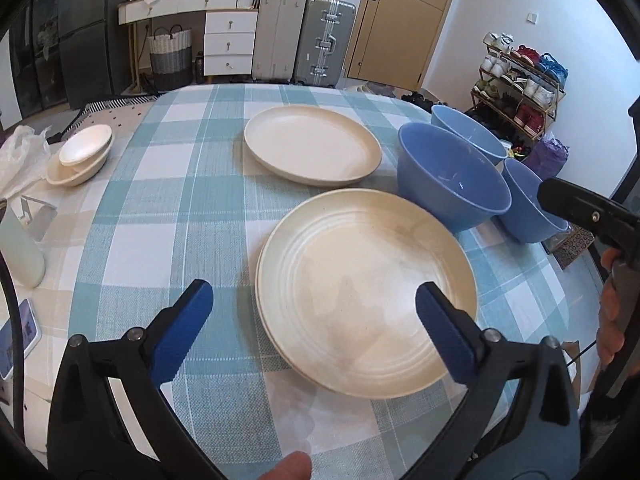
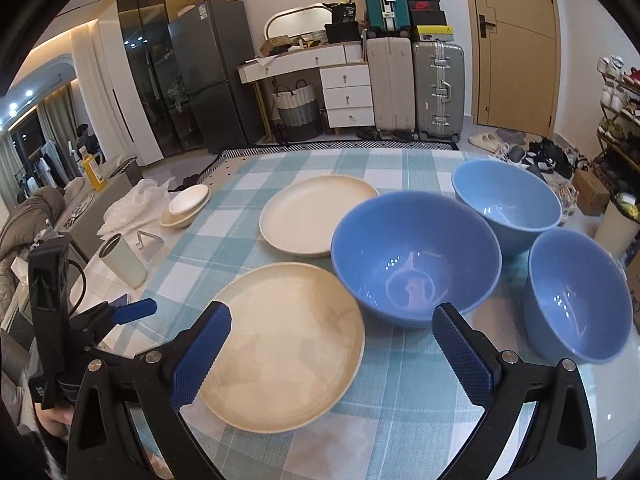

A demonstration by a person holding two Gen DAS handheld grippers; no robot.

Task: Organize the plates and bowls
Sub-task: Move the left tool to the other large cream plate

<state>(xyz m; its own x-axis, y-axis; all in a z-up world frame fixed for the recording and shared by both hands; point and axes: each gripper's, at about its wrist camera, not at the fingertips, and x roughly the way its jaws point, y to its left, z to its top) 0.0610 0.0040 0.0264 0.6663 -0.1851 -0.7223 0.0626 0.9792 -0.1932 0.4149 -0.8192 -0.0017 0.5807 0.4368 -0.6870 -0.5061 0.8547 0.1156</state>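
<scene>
A ribbed cream plate (image 1: 368,292) (image 2: 288,340) lies nearest on the checked tablecloth, seemingly on top of a second one. My left gripper (image 1: 314,286) hovers open above its near edge, touching nothing. Farther back lies a plain cream plate (image 1: 312,148) (image 2: 316,212). Three blue bowls stand to the right: a big middle one (image 1: 452,176) (image 2: 416,256), a far one (image 1: 468,132) (image 2: 508,200) and a right one (image 1: 528,200) (image 2: 576,296). My right gripper (image 2: 332,308) is open, raised between the near plate and the middle bowl, with nothing between its fingers.
Small white bowls (image 1: 82,152) (image 2: 186,206) sit nested at the table's far left beside a plastic bag (image 1: 20,160). A pale cup (image 2: 122,260) and a phone (image 1: 16,336) lie on the left side. Suitcases, drawers and a shoe rack stand beyond the table.
</scene>
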